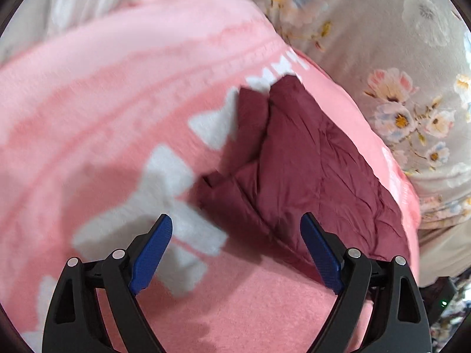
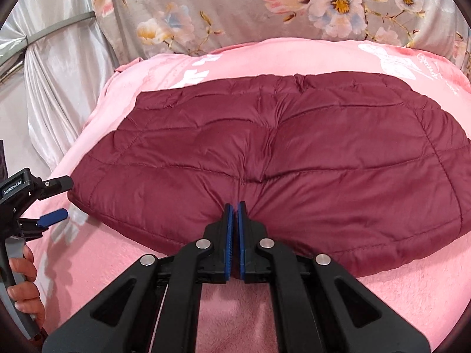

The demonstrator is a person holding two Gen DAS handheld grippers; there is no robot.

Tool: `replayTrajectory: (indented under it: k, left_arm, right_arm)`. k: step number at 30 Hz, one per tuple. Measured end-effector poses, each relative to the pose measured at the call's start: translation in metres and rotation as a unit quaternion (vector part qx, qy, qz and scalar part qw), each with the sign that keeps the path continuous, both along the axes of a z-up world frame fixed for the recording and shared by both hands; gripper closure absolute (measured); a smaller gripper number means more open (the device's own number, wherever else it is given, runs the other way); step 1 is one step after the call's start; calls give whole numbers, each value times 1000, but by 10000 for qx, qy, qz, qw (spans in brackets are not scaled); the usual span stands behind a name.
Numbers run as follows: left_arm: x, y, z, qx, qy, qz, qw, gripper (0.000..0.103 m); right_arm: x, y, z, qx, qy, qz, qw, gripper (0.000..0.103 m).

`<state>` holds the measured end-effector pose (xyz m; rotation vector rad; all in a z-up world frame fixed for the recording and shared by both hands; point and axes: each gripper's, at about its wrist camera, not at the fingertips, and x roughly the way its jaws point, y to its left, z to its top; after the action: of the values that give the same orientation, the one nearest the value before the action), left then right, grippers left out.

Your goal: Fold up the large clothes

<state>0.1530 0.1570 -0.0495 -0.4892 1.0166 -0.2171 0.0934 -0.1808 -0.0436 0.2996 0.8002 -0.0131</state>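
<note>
A maroon quilted puffer jacket (image 2: 294, 158) lies folded flat on a pink blanket (image 2: 103, 264). My right gripper (image 2: 235, 206) is shut, its blue pads pinching the jacket's near edge at the middle. My left gripper (image 1: 235, 223) is open and empty, just above the blanket beside the jacket's (image 1: 309, 161) left corner. The left gripper also shows in the right wrist view (image 2: 60, 198) at the far left, held by a hand, jaws apart next to the jacket's corner.
The pink blanket (image 1: 88, 103) has white printed shapes. A grey floral sheet (image 2: 235, 8) lies beyond it, also seen in the left wrist view (image 1: 397, 58). A silvery satin curtain (image 2: 59, 73) hangs at the left.
</note>
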Motion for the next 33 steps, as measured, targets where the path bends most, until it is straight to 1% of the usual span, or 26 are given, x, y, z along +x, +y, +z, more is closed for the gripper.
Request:
replayTrajectory:
  k: [3, 5, 7, 8, 9, 10, 11, 12, 13, 14, 17, 20, 22, 23, 24, 25, 27, 28, 31, 32, 33]
  left_arm:
    - [5, -8, -9, -236, 141, -71, 9996, 18]
    - [7, -18, -8, -206, 79, -122, 9997, 19]
    - [11, -25, -9, -430, 107, -320, 9985, 39]
    - [15, -33, -11, -584, 187, -513, 9968, 57]
    - [15, -38, -12, -608, 226, -577, 9962, 71]
    - [13, -44, -8, -462, 170, -576, 9971, 74]
    - [12, -48, -1, -363, 41, -606, 9975, 83]
    - [9, -51, 7, -264, -97, -654, 9975, 88]
    - [5, -52, 20, -218, -269, -715, 9968, 89]
    - [4, -52, 28, -256, -348, -758, 9962, 91]
    - [-2, -43, 56, -421, -594, -853, 9937, 93]
    - [-13, -36, 85, -149, -1023, -724, 9920, 93]
    - [-20, -34, 105, 20, -1299, -701, 9890, 93]
    - [-22, -35, 111, 80, -1379, -746, 9876, 93]
    - [-24, -40, 118, 185, -1464, -803, 9858, 94]
    - [-25, -46, 122, 258, -1510, -843, 9846, 94]
    - [-28, -65, 133, 451, -1664, -998, 9800, 94]
    - [-31, -74, 138, 487, -1722, -1094, 9778, 94]
    - [-42, -110, 151, 477, -1867, -1553, 9689, 94]
    - [-46, -116, 153, 456, -1867, -1679, 9669, 94]
    - [-48, -128, 154, 418, -1842, -1838, 9646, 94]
  right_arm:
    - [1, -3, -4, 105, 45, -1, 9999, 101]
    - [2, -4, -7, 162, 71, -3, 9998, 101]
    - [3, -4, -8, 200, 93, -3, 9998, 102]
    - [4, -5, -9, 212, 98, -5, 9997, 102]
    - [4, -5, -9, 228, 102, -8, 9997, 102]
    - [4, -5, -9, 240, 104, -7, 9997, 102]
    - [4, -5, -9, 247, 107, -5, 9996, 102]
    - [3, -5, -7, 240, 114, -5, 9996, 102]
    - [1, -5, -5, 229, 122, -11, 9997, 102]
    - [-2, -5, 0, 258, 122, -37, 9996, 102]
    - [-12, -8, 12, 589, 84, -16, 9982, 102]
    - [-16, -2, 13, 664, 226, 32, 9975, 102]
    - [-15, 9, 1, 1092, 396, 275, 9929, 102]
    - [-14, 16, -4, 1159, 438, 350, 9917, 103]
    - [-13, 26, -9, 1088, 448, 450, 9920, 103]
    - [-13, 36, -11, 917, 404, 520, 9936, 103]
    - [-11, 46, -10, 631, 353, 590, 9956, 103]
    - [-11, 44, -8, 650, 381, 590, 9954, 103]
    - [-19, 25, -1, 1180, 412, 492, 9909, 103]
    - [-29, 13, 6, 1248, 337, 413, 9907, 102]
    - [-36, 8, 11, 1162, 296, 345, 9922, 101]
